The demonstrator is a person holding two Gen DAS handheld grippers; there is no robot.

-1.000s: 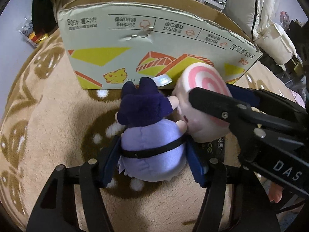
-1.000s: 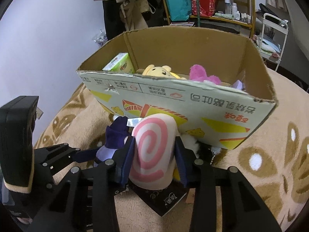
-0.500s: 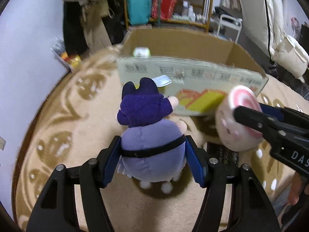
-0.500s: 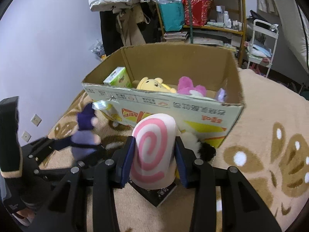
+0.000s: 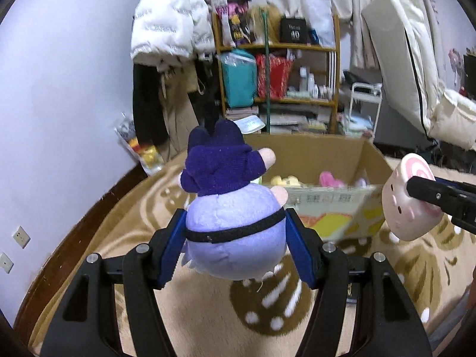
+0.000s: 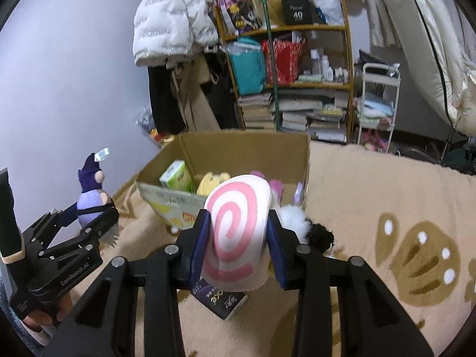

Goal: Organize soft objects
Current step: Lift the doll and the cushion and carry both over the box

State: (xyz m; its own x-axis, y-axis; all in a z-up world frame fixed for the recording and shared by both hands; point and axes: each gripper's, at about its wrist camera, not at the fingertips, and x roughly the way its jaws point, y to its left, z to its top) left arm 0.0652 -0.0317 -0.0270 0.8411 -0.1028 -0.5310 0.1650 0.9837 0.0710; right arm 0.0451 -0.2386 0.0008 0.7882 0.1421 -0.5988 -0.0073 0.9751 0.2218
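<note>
The box [image 6: 226, 160] stands on the rug [image 6: 386, 208], with a shelf [image 6: 285, 68] behind it. In the box lie a carton [image 6: 177, 175] at left and soft toys [image 6: 212, 180] to its right. Before the box, a plush [image 5: 235, 223] is at left, a roll [image 6: 238, 232] at right, both above the rug. A packet [image 6: 220, 297] lies under the roll.

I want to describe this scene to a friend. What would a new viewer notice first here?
Two plush toys held up in tongs: the purple doll in the left tongs and the pink spiral cushion in the right tongs. Behind them stands an open cardboard box on the beige rug, with other toys inside.
</note>
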